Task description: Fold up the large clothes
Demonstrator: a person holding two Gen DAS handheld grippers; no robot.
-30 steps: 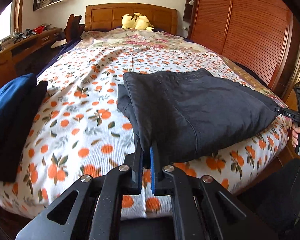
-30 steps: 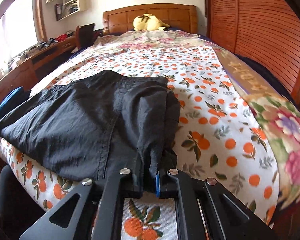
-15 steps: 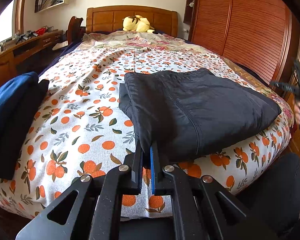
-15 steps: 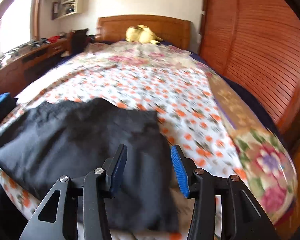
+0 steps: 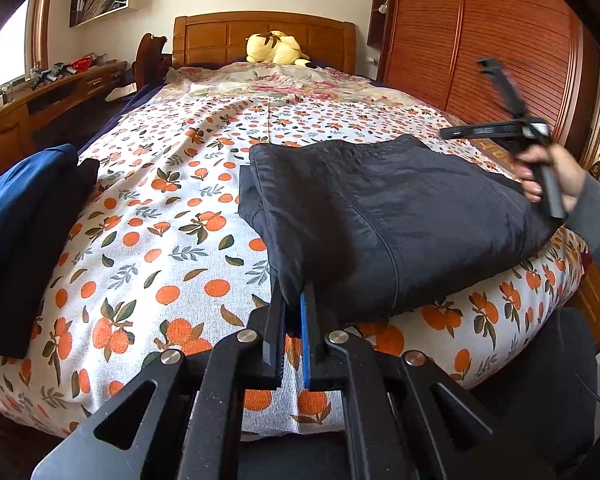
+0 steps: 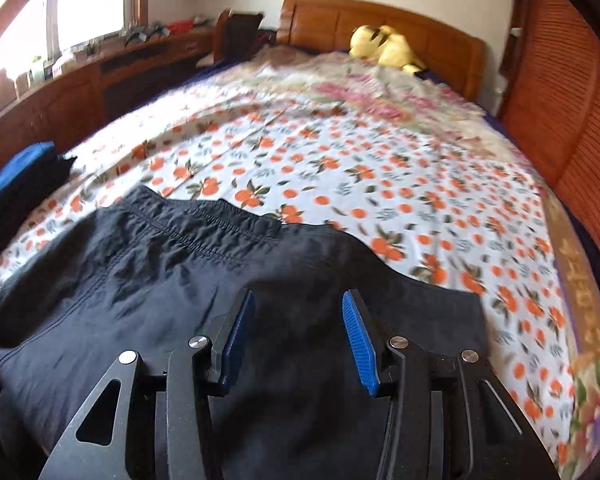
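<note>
A folded black garment point(image 5: 380, 216) lies at the foot of the bed on the orange-print sheet point(image 5: 160, 208). My left gripper point(image 5: 293, 300) is shut on the garment's near left corner. My right gripper point(image 6: 298, 320) is open and empty, held in the air above the garment point(image 6: 160, 280), which fills the lower half of its view. In the left wrist view the right gripper point(image 5: 496, 128) is raised above the garment's right end, held by a hand.
A folded dark blue and black pile point(image 5: 24, 220) sits at the bed's left edge. A yellow plush toy point(image 5: 274, 48) lies by the headboard. A wooden wardrobe point(image 5: 480, 40) stands on the right, a wooden desk point(image 5: 40, 100) on the left.
My right gripper has let go of the garment's right corner, opened, and lifted up above it. My left gripper stays shut on the left corner and has risen slightly.
</note>
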